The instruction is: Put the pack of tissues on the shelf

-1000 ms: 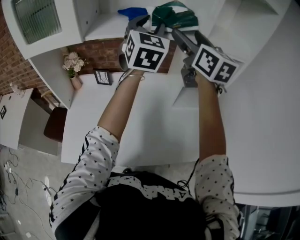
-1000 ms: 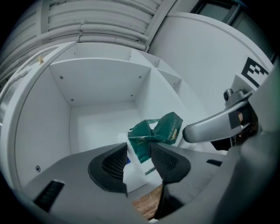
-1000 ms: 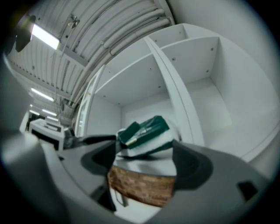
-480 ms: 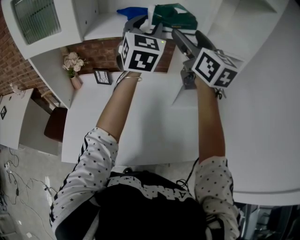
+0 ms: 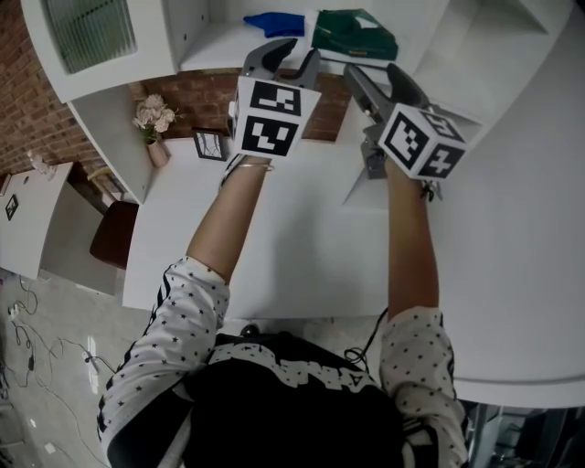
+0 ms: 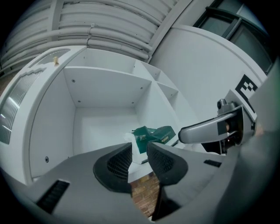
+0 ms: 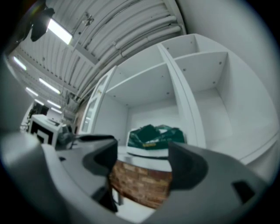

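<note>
**Tissue pack on the shelf, both my grippers empty**

The green pack of tissues (image 5: 355, 35) lies on the white shelf (image 5: 219, 47), towards the right end of its compartment, beside the upright divider. A blue item (image 5: 274, 23) lies on the same board to its left, apart from it. My left gripper (image 5: 285, 57) is just near of the shelf edge. Its jaws are closing with nothing between them; the pack shows beyond them, untouched. My right gripper (image 5: 373, 71) is to the right of it, also short of the shelf, jaws wide apart and empty. Below the shelf runs a brick wall (image 5: 196, 102). On the white table (image 5: 302, 247), at the far left, stand a small vase of flowers (image 5: 154, 121) and a picture frame (image 5: 210, 144).
</note>
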`<state>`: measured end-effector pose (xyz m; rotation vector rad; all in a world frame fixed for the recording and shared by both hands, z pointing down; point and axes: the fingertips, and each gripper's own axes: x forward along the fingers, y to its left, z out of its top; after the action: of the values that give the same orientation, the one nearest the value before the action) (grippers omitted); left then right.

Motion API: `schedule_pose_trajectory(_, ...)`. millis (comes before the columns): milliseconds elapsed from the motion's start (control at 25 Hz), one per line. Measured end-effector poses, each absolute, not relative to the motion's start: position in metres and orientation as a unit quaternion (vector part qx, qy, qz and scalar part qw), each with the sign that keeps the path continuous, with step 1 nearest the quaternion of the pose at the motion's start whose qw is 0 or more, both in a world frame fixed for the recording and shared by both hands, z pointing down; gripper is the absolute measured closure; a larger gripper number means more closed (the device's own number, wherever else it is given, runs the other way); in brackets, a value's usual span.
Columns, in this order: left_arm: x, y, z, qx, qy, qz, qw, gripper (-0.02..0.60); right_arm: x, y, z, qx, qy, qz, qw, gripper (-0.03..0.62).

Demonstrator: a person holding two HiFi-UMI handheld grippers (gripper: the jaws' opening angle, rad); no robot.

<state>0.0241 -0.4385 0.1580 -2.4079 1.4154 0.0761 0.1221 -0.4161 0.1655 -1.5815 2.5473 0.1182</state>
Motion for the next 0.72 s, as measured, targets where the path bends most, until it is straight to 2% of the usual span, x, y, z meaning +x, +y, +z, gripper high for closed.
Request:
schedule_pose_trajectory(160,0.021,-0.432,0.165,-0.853,0.492,0.021,0.174,0.517,0.114,-0.414,0.169,-0.516,0.853,0.048,0.063,0.215)
schedule_pose_trajectory(240,0.02,-0.428,0.169,-0.859,0.483,0.021,0.169,0.535,0.112,-0.411,0.169,-0.515,0.853,0.054,0.064,0.223)
schedule_pose_trajectory(280,0.02,-0.426,0.17,-0.862,0.478,0.024,0.167,0.535,0.113,-0.409,0.169,-0.518,0.851,0.059,0.069,0.276)
schedule_pose_trajectory(320,0.019,-0.423,0.171,-0.864,0.475,0.027,0.165,0.535,0.115,-0.407,0.167,-0.522,0.847,0.063,0.078,0.459)
schedule_pose_trajectory(360,0.018,-0.42,0.171,-0.865,0.473,0.03,0.166,0.535,0.117,-0.404,0.165,-0.523,0.845,0.065,0.089,0.528)
schedule_pose_trajectory(720,0.012,-0.384,0.181,-0.882,0.434,0.037,0.178,0.535,0.115,-0.384,0.175,-0.515,0.847,0.089,0.098,0.559)
